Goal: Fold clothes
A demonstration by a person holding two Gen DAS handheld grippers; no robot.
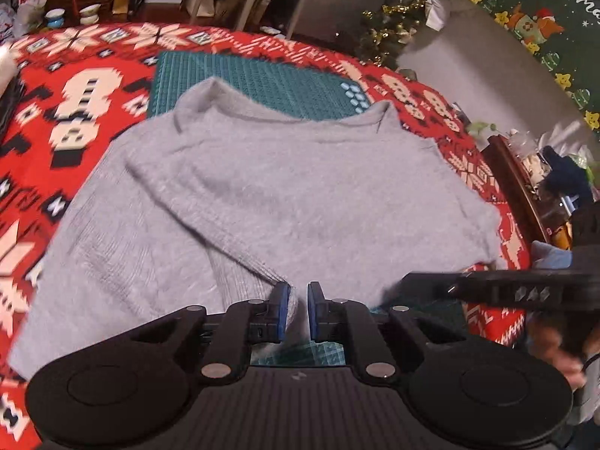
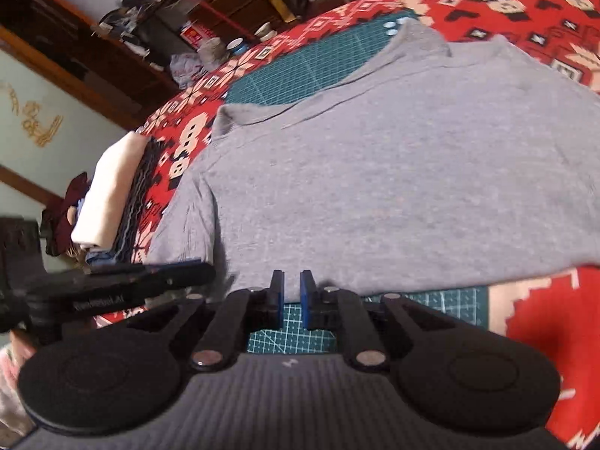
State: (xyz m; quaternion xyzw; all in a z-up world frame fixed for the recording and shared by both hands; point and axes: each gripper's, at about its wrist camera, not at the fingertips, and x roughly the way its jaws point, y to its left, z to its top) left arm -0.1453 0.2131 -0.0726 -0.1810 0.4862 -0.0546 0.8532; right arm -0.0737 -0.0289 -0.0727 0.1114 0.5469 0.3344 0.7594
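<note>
The grey sweater [image 1: 285, 195] is lying flat on the green mat [image 1: 262, 86]. My left gripper [image 1: 299, 309] is pinching its near hem; my right gripper [image 2: 291, 300], almost closed, is holding nothing beside that hem.

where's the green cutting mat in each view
Left wrist view: green cutting mat shows upper centre, beyond the grey sweater collar.
Right wrist view: mat shows upper centre-left, again beyond the collar, plus a strip at the near hem.
Shared landmark: the mat's cluster of pale blue dots.
</note>
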